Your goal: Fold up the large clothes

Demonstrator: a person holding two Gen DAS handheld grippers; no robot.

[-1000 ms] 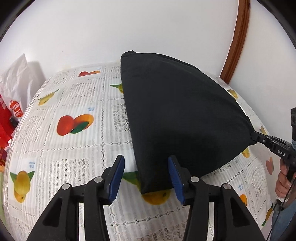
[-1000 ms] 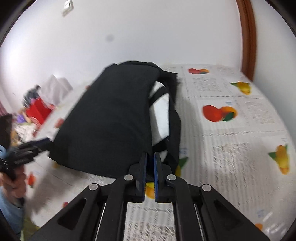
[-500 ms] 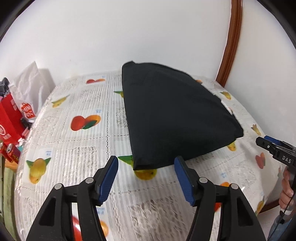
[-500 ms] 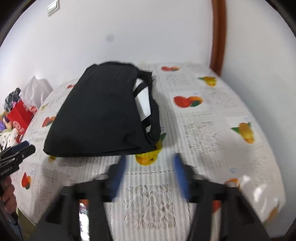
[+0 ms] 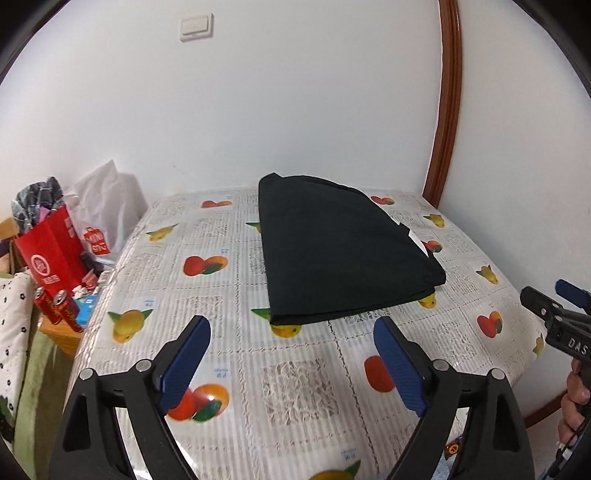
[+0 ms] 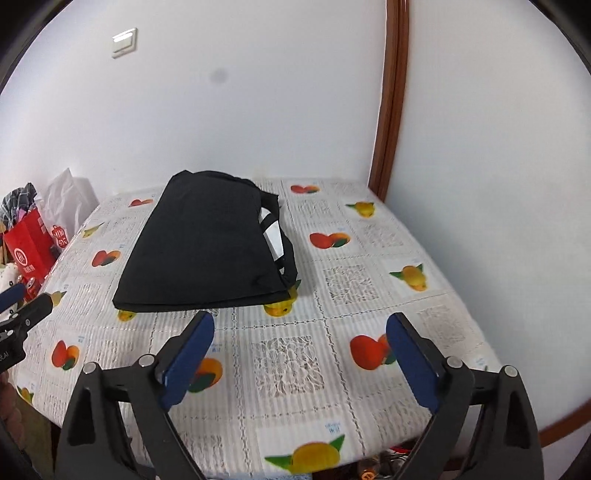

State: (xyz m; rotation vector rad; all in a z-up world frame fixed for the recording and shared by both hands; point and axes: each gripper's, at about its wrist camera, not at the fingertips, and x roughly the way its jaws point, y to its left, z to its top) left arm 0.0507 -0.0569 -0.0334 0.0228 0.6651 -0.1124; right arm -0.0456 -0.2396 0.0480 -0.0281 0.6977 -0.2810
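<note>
On the table [image 5: 295, 387], seen from the left wrist camera, a black garment [image 5: 343, 254] lies folded into a flat, roughly rectangular stack on the fruit-print tablecloth [image 5: 207, 295]. The left gripper [image 5: 291, 365] hangs above the near part of the table, short of the garment's near edge, its blue-padded jaws spread wide with nothing between them. At the right edge the right gripper [image 5: 554, 306] pokes in, clear of the cloth, held by a hand [image 5: 574, 410]. Left of the table stand a red paper bag [image 5: 51, 254], a white plastic bag [image 5: 103, 218] and two red cans [image 5: 59, 306]. A light switch [image 5: 196, 26] sits on the white wall.

From the right wrist camera, the same garment [image 6: 207, 243] rests toward the far left of the table [image 6: 295, 369], with a white patch showing at its right side. The right gripper [image 6: 301, 360] is wide open and holds nothing, well short of the fabric. The left gripper [image 6: 26, 310] shows at the left edge, off the cloth.
</note>
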